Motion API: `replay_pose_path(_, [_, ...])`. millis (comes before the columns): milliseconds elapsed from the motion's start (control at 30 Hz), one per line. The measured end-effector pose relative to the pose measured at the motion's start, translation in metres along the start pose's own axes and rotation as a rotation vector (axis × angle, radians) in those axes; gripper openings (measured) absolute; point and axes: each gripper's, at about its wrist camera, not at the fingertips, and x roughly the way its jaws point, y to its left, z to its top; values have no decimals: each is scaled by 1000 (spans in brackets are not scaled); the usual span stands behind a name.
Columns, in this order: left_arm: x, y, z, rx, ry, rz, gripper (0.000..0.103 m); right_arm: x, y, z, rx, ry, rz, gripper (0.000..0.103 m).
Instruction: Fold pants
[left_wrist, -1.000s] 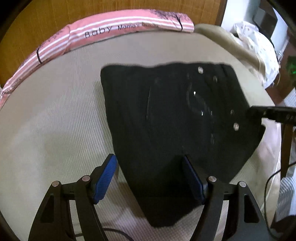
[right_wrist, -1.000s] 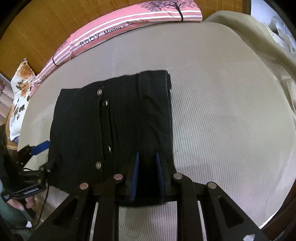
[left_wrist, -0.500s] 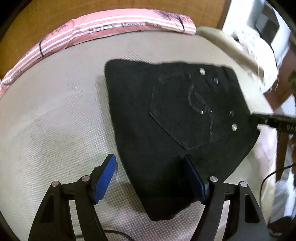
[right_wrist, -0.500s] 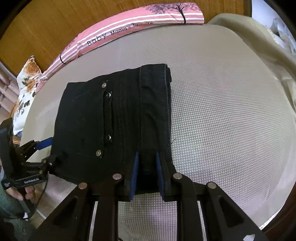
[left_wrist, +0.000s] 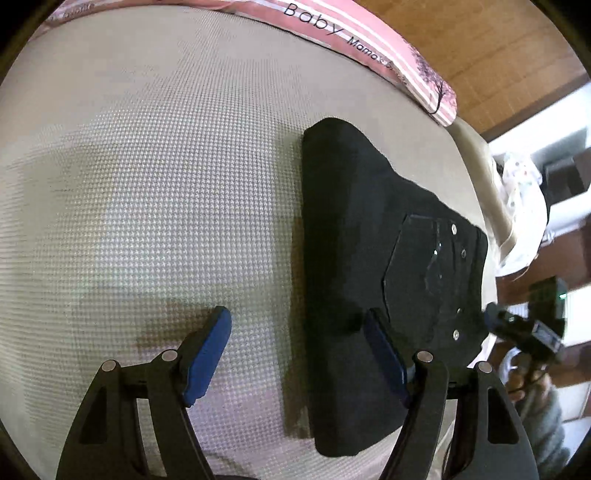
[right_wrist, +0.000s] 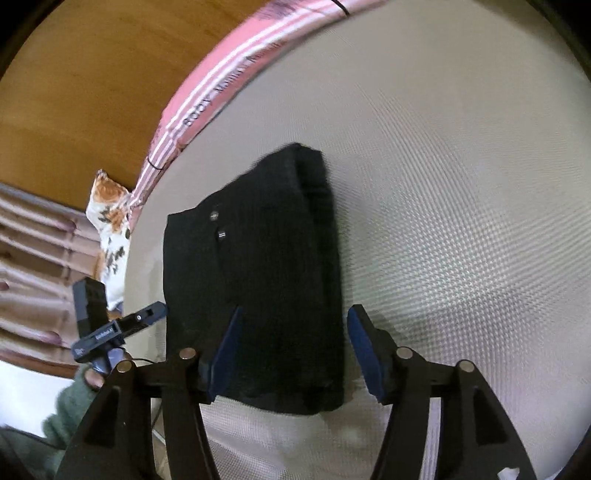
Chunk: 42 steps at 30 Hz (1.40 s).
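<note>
The black pants (left_wrist: 351, 240) lie folded into a thick rectangle on the beige mattress (left_wrist: 147, 184). My left gripper (left_wrist: 297, 350) hovers open over the pants' near left edge: its right pad sits above the cloth, its left pad above bare mattress. In the right wrist view the pants (right_wrist: 258, 277) show two snaps on top. My right gripper (right_wrist: 295, 350) straddles their near right edge, its jaws opening and both pads clear of the cloth. Each gripper shows at the edge of the other's view, the right gripper (left_wrist: 517, 328) and the left gripper (right_wrist: 122, 325).
A pink striped pillow (left_wrist: 369, 40) lines the far side of the mattress below a wooden headboard (right_wrist: 92, 74). A floral cushion (right_wrist: 110, 221) lies off the left corner and a beige blanket (left_wrist: 476, 166) on the right. A person's green sleeve (right_wrist: 70, 406) is nearby.
The right gripper's jaws, shut on the pants' folded edge before, have spread and let it go. Both grippers have swung sideways and rolled, so the pants now sit at a different angle in each view.
</note>
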Motion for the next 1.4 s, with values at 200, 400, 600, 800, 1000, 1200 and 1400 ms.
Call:
replay_pose_path(200, [8, -7, -1, 28, 48, -82, 74, 14, -19, 6, 45, 35, 97, 56])
replay_pose_path(400, [13, -12, 7, 31, 58, -130, 74, 19, -26, 18, 36, 43, 147, 55])
replay_pose_path(600, [19, -29, 11, 92, 33, -94, 74, 46, -12, 31, 1, 104, 248, 57])
replay_pose_path(800, [17, -26, 11, 71, -11, -62, 50, 58, -4, 35, -4, 108, 273, 44])
replay_pose_path(1000, [12, -28, 10, 84, -35, 1, 39, 56, -6, 29, 25, 92, 264, 39])
replay_pose_path(1200, [14, -41, 5, 137, -66, 80, 40, 57, -3, 29, 35, 93, 254, 39])
replay_pose_path(1400, [16, -43, 5, 131, -70, 90, 41, 57, -6, 27, 47, 77, 253, 39])
